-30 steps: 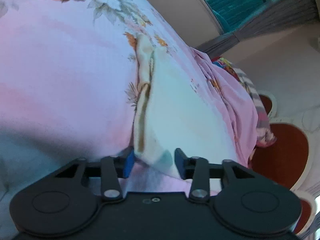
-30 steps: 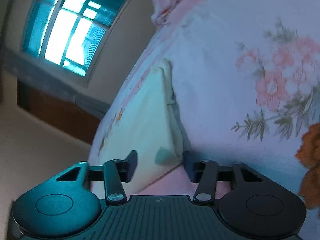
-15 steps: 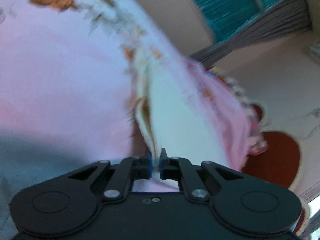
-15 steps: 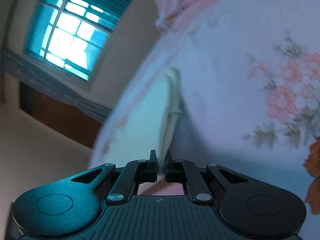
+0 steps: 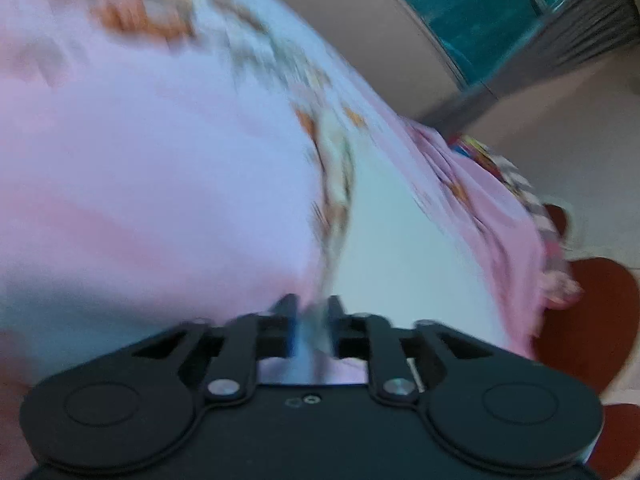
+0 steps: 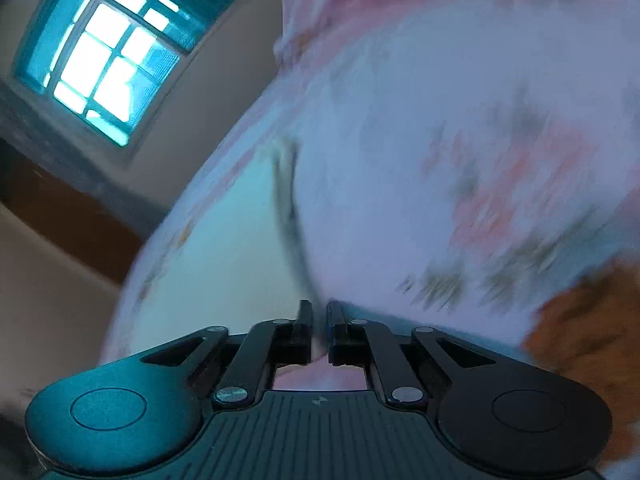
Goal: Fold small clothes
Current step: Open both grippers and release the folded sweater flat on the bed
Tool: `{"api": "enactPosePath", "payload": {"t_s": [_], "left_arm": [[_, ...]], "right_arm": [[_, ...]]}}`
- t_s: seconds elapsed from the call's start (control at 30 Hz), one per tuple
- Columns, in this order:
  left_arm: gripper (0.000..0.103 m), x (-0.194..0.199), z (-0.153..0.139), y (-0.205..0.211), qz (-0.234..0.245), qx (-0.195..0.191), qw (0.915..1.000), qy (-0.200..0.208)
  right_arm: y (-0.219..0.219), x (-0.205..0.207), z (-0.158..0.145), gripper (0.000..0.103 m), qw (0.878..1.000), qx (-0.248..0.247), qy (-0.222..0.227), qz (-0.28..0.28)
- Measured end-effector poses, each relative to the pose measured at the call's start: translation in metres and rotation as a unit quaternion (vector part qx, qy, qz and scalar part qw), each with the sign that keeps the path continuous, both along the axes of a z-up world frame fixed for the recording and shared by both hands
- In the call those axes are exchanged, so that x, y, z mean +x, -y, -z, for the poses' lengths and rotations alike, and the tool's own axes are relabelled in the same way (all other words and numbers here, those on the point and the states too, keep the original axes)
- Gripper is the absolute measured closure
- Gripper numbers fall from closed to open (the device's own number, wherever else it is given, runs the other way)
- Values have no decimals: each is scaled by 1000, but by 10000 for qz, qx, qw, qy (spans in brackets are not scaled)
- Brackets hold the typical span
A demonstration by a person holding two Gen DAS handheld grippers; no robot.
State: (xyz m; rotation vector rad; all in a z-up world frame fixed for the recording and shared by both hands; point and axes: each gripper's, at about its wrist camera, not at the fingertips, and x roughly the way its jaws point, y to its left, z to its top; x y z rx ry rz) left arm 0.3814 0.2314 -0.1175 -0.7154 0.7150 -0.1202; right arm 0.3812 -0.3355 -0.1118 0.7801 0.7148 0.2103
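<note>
The left claw (image 5: 312, 326), its jaws just eased wider, still pinches the pale garment's (image 5: 400, 248) near edge. The right claw (image 6: 319, 330) is clamped on the opposite near edge, floral bedsheet (image 6: 460, 140) spreading beyond.

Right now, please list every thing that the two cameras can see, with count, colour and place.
small cloth: one, pale cream, on the bedsheet, near edge between both grippers' fingers
bedsheet: one, pink with flowers, under the cloth
window: one, bright with teal frame, upper left in right view
floor pattern: red-brown shapes, right edge of left view
left gripper: black, pinching the cloth, jaws have just eased wider
right gripper: black, shut on the cloth
</note>
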Motion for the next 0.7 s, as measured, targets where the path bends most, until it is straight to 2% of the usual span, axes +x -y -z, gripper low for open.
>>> {"api": "enactPosePath", "payload": {"t_s": [0.07,0.1,0.13,0.23,0.3,0.33,0.37,0.43,0.47,0.5,0.53,0.57,0.63,0.7], "left_arm": [[59,-9,-26,17,-127,760,9967,237],[36,-10,-37,34,-130,1157,9925,361],[25,-10,-47,55,-131,1566,9863,497],[24,-2,-61,111,239,2202,9727,692],[24,4,-58,145,423,2490,9657,605],[24,12,-53,160,544,2623,9617,586],[24,17,-48,176,603,2774,9571,580],[24,18,-30,192,795,2934,9514,493],[24,19,-18,197,930,3000,9490,280],[22,20,-7,201,963,3157,9439,145],[20,17,-2,203,947,3278,9397,244],[20,14,0,204,970,3341,9371,293],[24,10,-10,203,969,3375,9356,362],[22,3,-21,204,903,3369,9352,603]], "right_arm": [[-4,-6,-16,98,9992,-240,306,-129],[-14,-6,-24,98,9975,-470,440,-278],[-30,-6,-30,98,9945,-770,561,-437],[-86,-1,-41,98,9809,-1518,811,-901],[-118,4,-40,97,9717,-1911,902,-1059],[-130,5,-40,93,9678,-2039,935,-1141],[-141,4,-38,87,9635,-2199,948,-1193],[-156,0,-35,47,9567,-2424,1086,-1191],[-161,-3,-29,43,9531,-2511,1163,-1224],[-167,-3,-22,43,9502,-2581,1105,-1350],[-177,7,-11,44,9477,-2716,874,-1427],[-179,5,-5,44,9428,-2887,849,-1436],[-181,1,-4,45,9350,-3106,907,-1454],[-180,-5,-11,45,9347,-3111,1112,-1311]]}}
